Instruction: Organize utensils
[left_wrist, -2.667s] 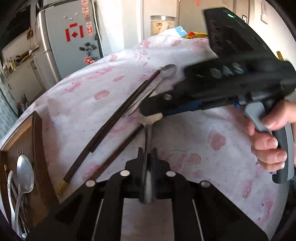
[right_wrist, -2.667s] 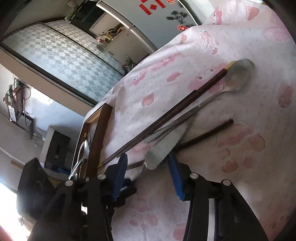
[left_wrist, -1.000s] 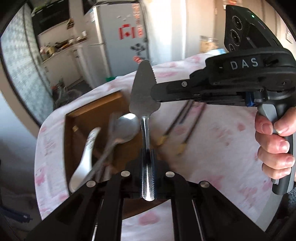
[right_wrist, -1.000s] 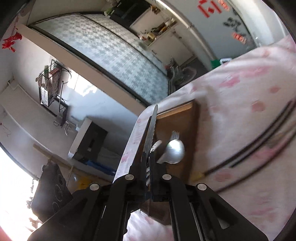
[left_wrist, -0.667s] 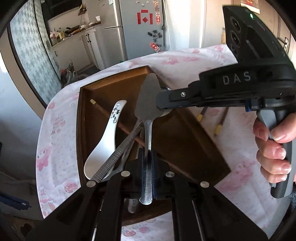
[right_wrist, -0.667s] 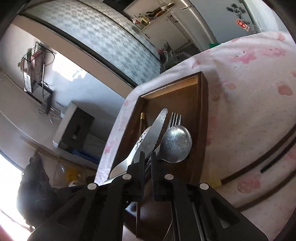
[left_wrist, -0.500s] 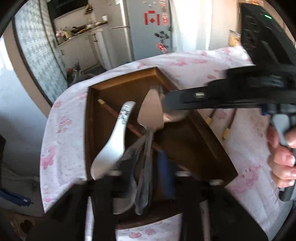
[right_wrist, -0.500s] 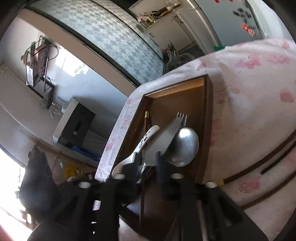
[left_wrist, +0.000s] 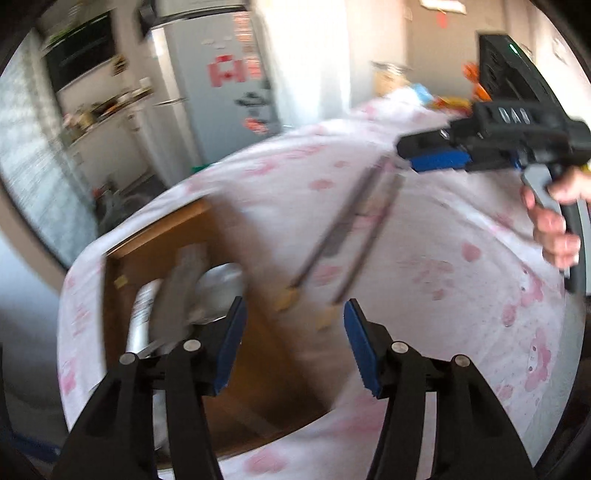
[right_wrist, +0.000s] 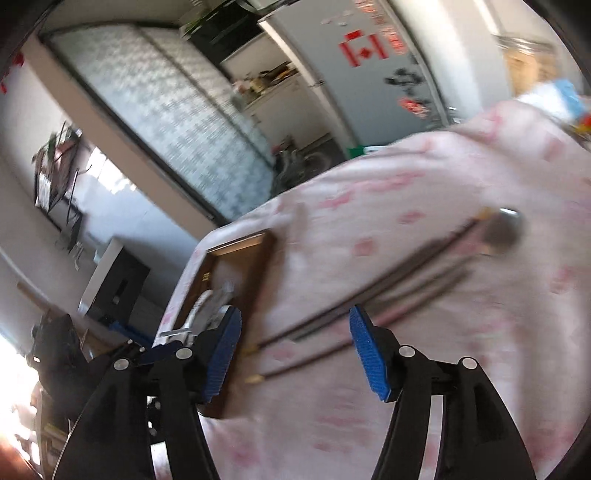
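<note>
Two grippers, both empty, jaws opening.
Beyond the left gripper and right gripper: one tray, two chopsticks.

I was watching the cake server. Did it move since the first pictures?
Yes. The cake server went from the tablecloth beside the chopsticks into the wooden tray, away from them.
</note>
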